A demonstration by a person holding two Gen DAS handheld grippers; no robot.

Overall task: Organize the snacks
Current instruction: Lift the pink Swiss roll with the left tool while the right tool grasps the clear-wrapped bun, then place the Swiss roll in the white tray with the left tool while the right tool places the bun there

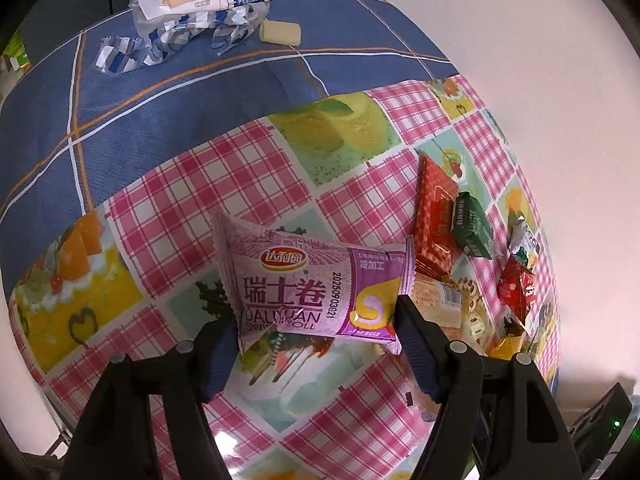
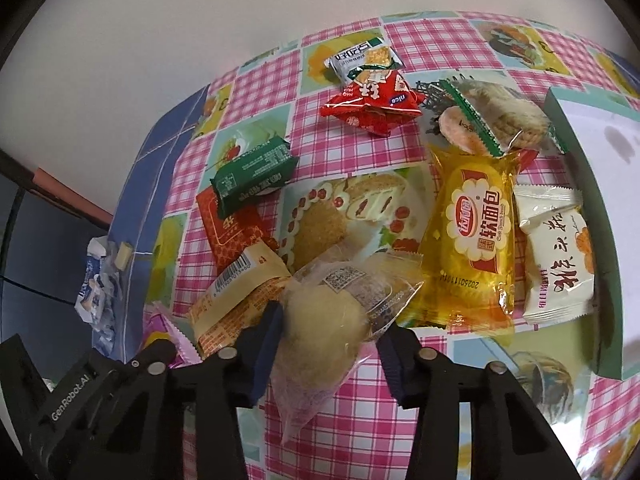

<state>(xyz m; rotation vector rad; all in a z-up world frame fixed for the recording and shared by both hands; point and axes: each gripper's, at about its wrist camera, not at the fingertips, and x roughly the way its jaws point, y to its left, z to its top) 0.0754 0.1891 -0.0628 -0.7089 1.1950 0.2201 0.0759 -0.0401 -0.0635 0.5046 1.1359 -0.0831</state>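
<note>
My left gripper point(image 1: 316, 320) is shut on a purple Swiss roll packet point(image 1: 312, 284), holding it by its near edge above the pink checked tablecloth point(image 1: 192, 200). My right gripper point(image 2: 328, 332) is shut on a clear-wrapped pale bun point(image 2: 328, 320). Around it lie a yellow soft-bread packet point(image 2: 476, 240), a white cake packet point(image 2: 560, 260), a rice-cracker packet point(image 2: 496, 120), a red packet point(image 2: 372, 104), a green packet point(image 2: 252, 176), a flat red packet point(image 2: 232, 228) and an orange-brown packet point(image 2: 236, 292).
A green-edged white box point(image 2: 600, 200) stands at the right of the snack pile. On the blue cloth point(image 1: 160, 92) farther away lie an opened blue-and-white bag point(image 1: 200, 4) and a loose pale roll point(image 1: 280, 32). The table edge meets a pale wall.
</note>
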